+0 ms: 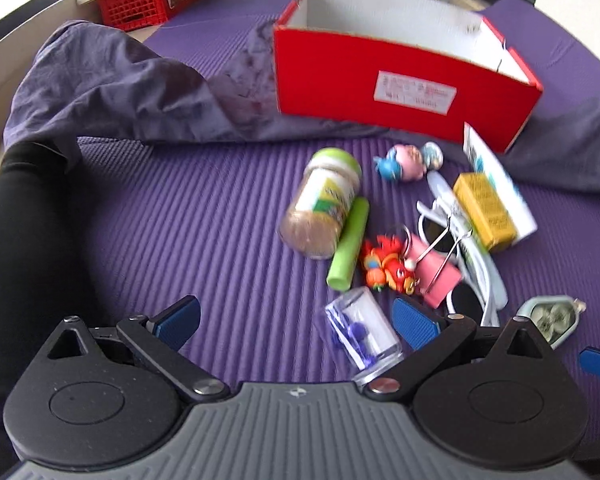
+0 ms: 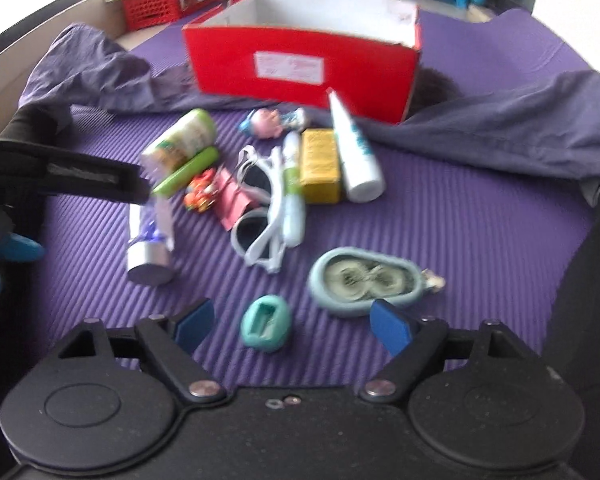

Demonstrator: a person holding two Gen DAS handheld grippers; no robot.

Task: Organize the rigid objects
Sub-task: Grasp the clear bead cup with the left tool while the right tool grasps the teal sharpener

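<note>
Purple ribbed mat [image 1: 180, 208] carrying a cluster of small rigid objects before a red box [image 1: 404, 76] at 12 o'clock. Clear cylinder [image 1: 364, 332] lies on its side between the left gripper [image 1: 300, 320] fingers, untouched, long axis from 11 to 5 o'clock. Right gripper [image 2: 292, 324] fingers are spread wide, empty, around a teal case [image 2: 266, 326]. Sunglasses [image 2: 260, 224] lie beyond.

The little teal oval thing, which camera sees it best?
The right wrist view. The small teal oval case lies whole on the purple mat, just ahead of the open right gripper. The left wrist view does not show it.
</note>
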